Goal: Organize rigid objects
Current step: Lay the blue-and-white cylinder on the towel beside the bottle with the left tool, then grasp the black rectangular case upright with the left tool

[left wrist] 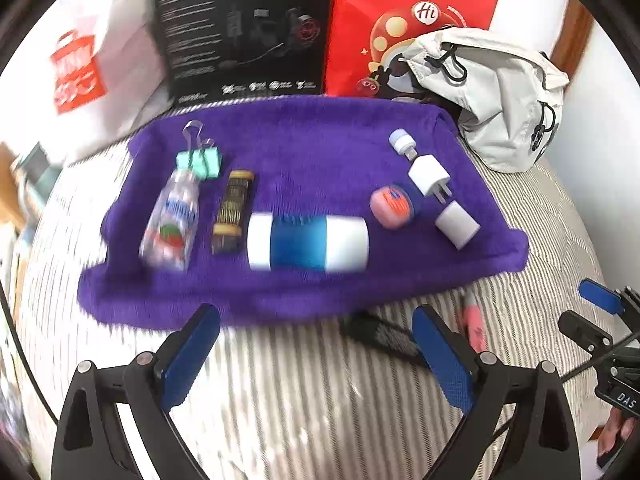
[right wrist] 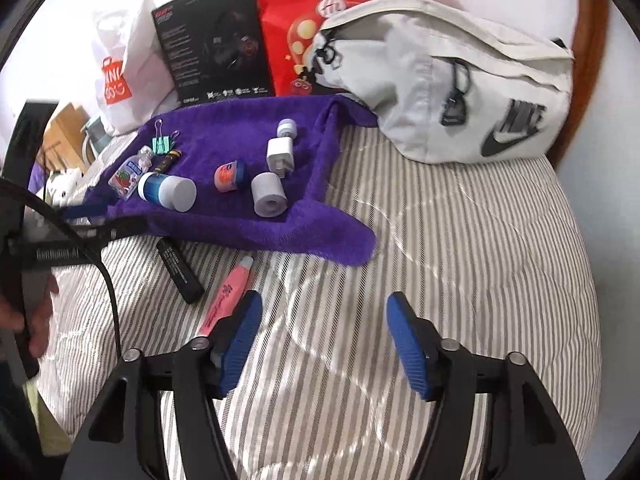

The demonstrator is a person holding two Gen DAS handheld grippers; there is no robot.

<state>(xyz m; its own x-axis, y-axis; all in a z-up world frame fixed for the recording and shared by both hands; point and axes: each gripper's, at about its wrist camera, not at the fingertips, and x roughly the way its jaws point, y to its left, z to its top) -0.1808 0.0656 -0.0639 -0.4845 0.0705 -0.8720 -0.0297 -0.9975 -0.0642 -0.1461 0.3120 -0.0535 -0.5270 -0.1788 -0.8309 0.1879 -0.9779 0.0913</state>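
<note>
Above the striped bed [right wrist: 460, 240], the left hand-held gripper [left wrist: 316, 328] and right hand-held gripper [right wrist: 324, 320] both hang wide apart, holding nothing. A pink tube [right wrist: 228, 300] lies just beside the right one's left finger.

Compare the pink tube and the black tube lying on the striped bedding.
The pink tube is bright, with a pale cap; the black tube is dark with small white print. The pink one lies next to the right tongs, the black one farther left. Both lie flat off the purple towel, untouched.
</note>
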